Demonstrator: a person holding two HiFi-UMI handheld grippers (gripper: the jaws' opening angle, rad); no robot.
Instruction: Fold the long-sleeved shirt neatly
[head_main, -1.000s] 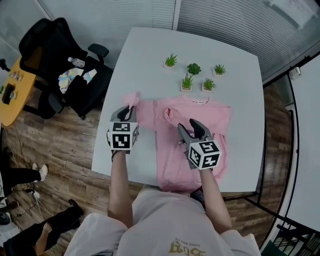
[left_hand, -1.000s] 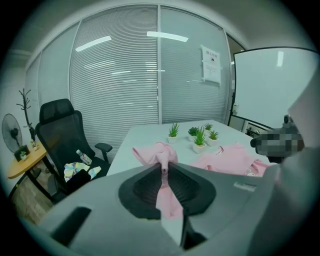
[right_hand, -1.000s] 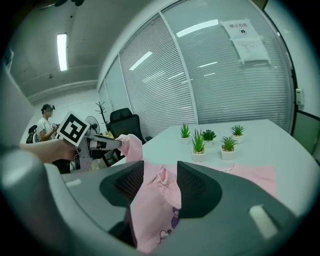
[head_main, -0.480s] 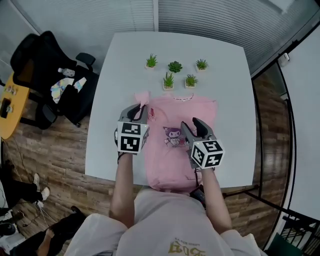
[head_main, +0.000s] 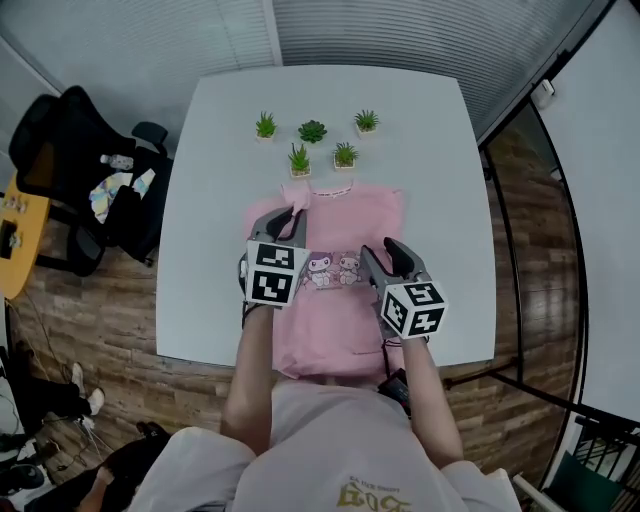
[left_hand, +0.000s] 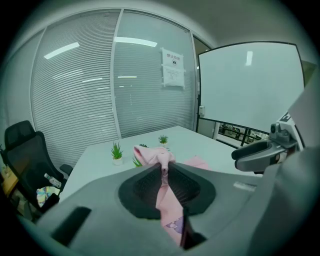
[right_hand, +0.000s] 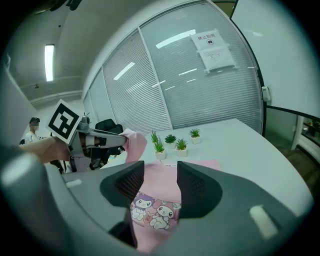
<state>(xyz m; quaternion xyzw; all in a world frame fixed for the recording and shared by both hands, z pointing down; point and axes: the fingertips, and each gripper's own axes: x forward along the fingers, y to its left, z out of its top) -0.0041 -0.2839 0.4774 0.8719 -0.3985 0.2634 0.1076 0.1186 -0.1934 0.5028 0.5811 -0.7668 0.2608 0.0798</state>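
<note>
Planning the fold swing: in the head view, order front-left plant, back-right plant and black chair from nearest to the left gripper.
1. front-left plant, just beyond the left gripper
2. back-right plant, farther back, right
3. black chair, off-table, left

Shirt (head_main: 345, 215) lies on table (head_main: 205, 200), centre, at near edge. Plants (head_main: 312, 131) stand in a cluster just behind its collar, mid-table. L gripper (head_main: 285, 213) is over shirt's left shoulder w/ fabric pinched betw its jaws. R gripper (head_main: 386, 252) is over shirt's right half, fabric betw its jaws too. Chair (head_main: 60, 150) is on floor left of table, desk (head_main: 15, 240) further left.
</note>
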